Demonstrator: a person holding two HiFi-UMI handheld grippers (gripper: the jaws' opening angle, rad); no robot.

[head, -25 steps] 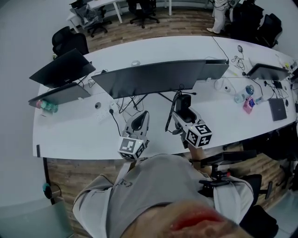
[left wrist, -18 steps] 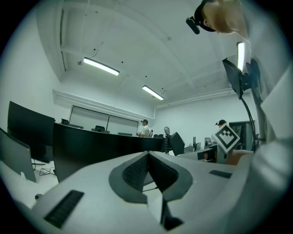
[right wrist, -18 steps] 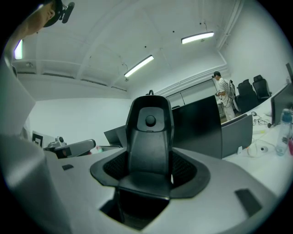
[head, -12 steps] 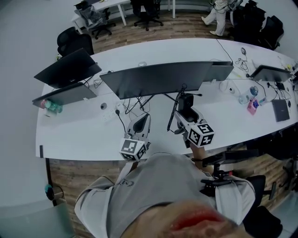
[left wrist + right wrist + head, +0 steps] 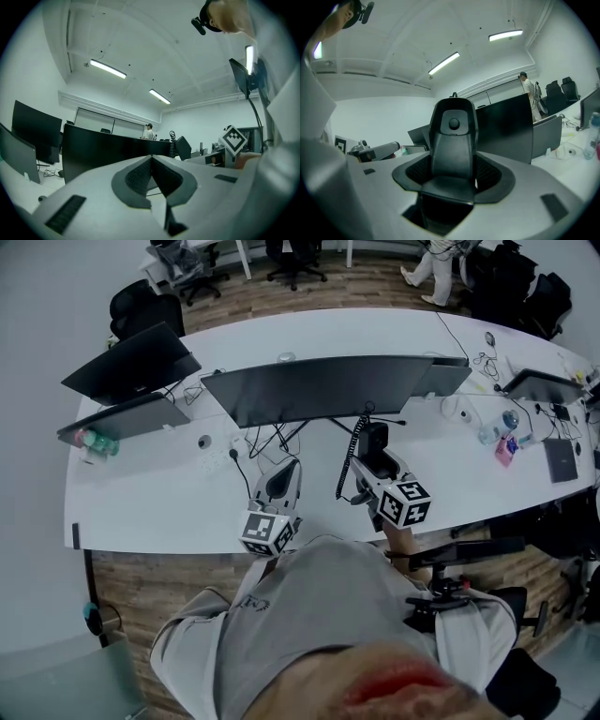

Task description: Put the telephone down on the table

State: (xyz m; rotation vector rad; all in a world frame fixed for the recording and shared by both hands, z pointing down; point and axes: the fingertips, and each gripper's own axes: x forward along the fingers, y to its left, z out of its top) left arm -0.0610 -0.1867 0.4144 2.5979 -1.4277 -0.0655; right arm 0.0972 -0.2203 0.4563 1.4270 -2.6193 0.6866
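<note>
My right gripper (image 5: 376, 463) is shut on a black telephone handset (image 5: 374, 442), held above the white table (image 5: 150, 512) in front of the wide monitor. Its coiled cord (image 5: 351, 458) hangs down on the left side of the gripper. In the right gripper view the handset (image 5: 453, 136) stands upright between the jaws of the right gripper (image 5: 453, 171), filling the middle. My left gripper (image 5: 279, 486) hangs beside it to the left, jaws pressed together with nothing held. In the left gripper view the left gripper (image 5: 151, 172) has its pads meeting, and the right gripper's marker cube (image 5: 233, 138) shows at right.
A wide dark monitor (image 5: 328, 390) stands just behind both grippers, with cables (image 5: 267, 442) under it. Two more screens (image 5: 131, 367) sit at the left end, a bottle (image 5: 94, 442) near them. A laptop (image 5: 560, 460), a pink item (image 5: 503, 452) and cups lie at right.
Both grippers stay almost where they were, with the handset still held. The head camera shifted slightly, so the table sits a little higher in view.
</note>
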